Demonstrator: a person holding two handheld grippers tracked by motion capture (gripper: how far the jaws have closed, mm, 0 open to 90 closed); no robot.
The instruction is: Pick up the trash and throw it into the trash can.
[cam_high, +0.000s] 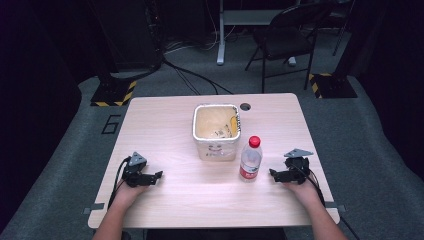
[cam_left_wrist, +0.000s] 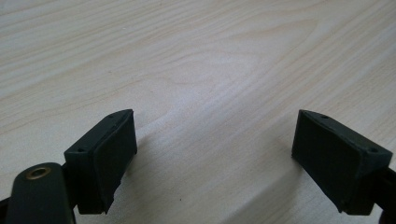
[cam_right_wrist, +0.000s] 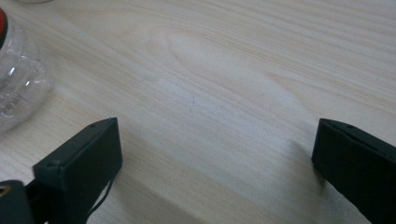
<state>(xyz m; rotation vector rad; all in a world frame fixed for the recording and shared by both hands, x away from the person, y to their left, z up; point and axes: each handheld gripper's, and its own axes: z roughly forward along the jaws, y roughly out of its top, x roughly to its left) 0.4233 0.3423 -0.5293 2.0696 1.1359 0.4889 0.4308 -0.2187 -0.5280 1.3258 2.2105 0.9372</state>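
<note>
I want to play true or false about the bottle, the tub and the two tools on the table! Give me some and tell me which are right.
1. The bottle has a red cap. True.
2. The bottle is lying on its side. False: it stands upright on the table.
3. The tub has the bottle inside it. False: the bottle stands outside, beside the tub's near right corner.
4. The left tool has its jaws apart with nothing between them. True.
5. The right tool is squeezing the bottle. False: it is open, with a gap between it and the bottle.
</note>
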